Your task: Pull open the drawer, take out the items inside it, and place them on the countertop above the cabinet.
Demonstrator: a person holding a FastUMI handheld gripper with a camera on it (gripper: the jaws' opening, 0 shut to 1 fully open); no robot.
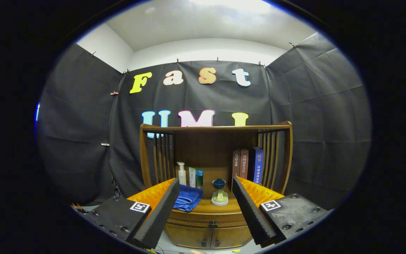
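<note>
Wooden cabinet (206,233) dead ahead, and the jaws (205,208) hang spread wide in front of it, nothing between them but open air and the view of the furniture. Nearest, just past the fingertips (160,218) and low between them, sit two small cabinet doors with dark pulls, and right above those the drawer (208,223) with its dark knob, shut flush against the cabinet front. What lies inside it cannot be told. Above the drawer comes the counter (204,208), seen straight through the gap. A folded blue cloth (188,198) lies on it close to the left finger, and a small pale stand with a dark blue cap (219,193) stands nearer the right finger, apart from the cloth. Further back on the counter, a white pump bottle (181,173) and two slim tubes (195,177) stand upright in a row beyond the cloth. Beyond the right finger, three books (248,165) stand upright against the slatted side rail (273,158). Farthest off, black cloth forms the booth wall (83,134) behind the curved wooden back.
</note>
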